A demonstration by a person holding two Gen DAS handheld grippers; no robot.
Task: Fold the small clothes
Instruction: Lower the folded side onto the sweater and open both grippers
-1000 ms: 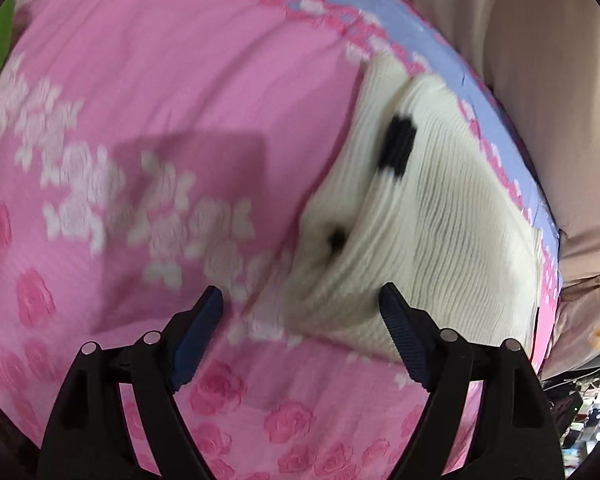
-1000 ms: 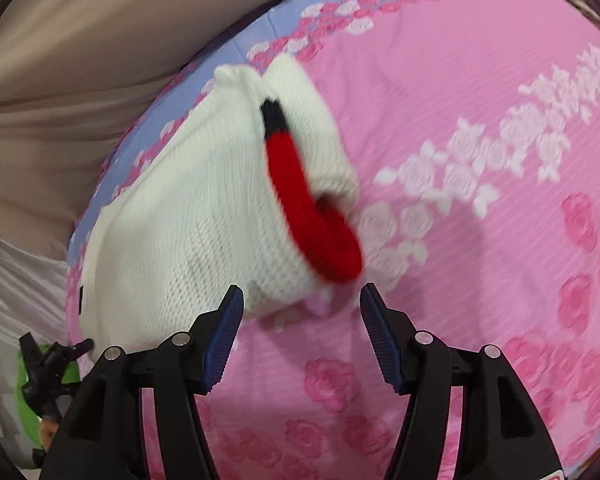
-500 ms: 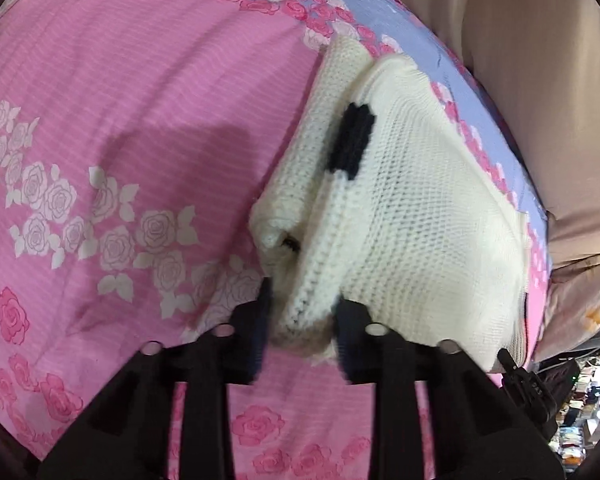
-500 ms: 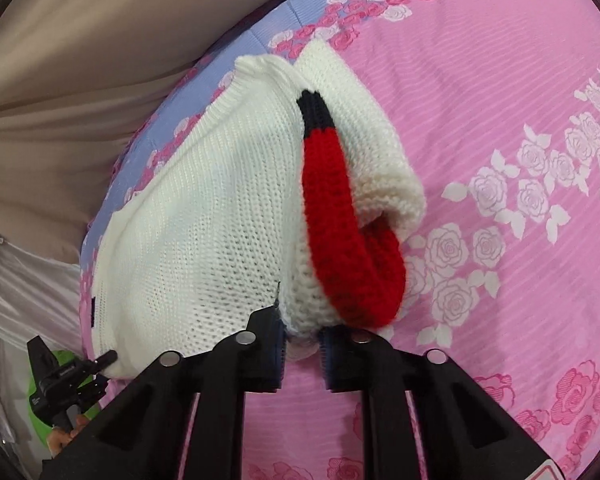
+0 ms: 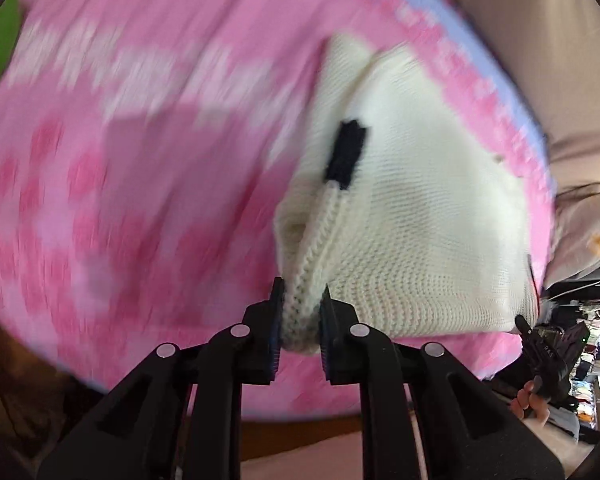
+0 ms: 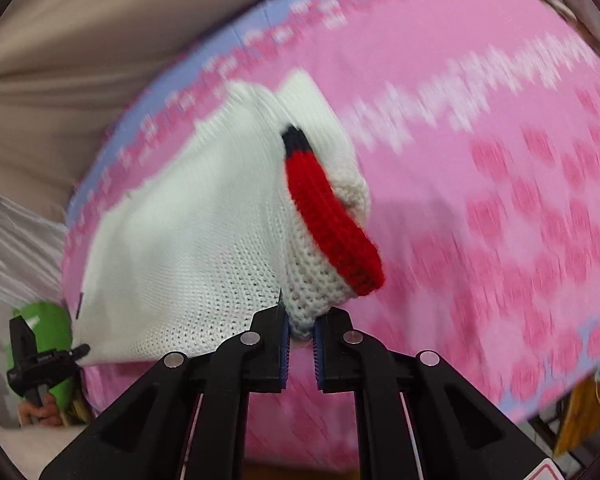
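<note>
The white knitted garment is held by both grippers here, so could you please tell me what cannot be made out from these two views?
- Left wrist view: the pink floral bedsheet is motion-blurred; its pattern is smeared.
- Left wrist view: the white knitted garment has its pinched edge hidden inside the left gripper.
- Right wrist view: the right gripper covers the hem it clamps; the garment's underside is unseen.
- Right wrist view: the red band has its lower end turned out of sight.

Pink rose-print bed [image 5: 148, 128], cream knit garment [image 5: 432, 216]
</note>
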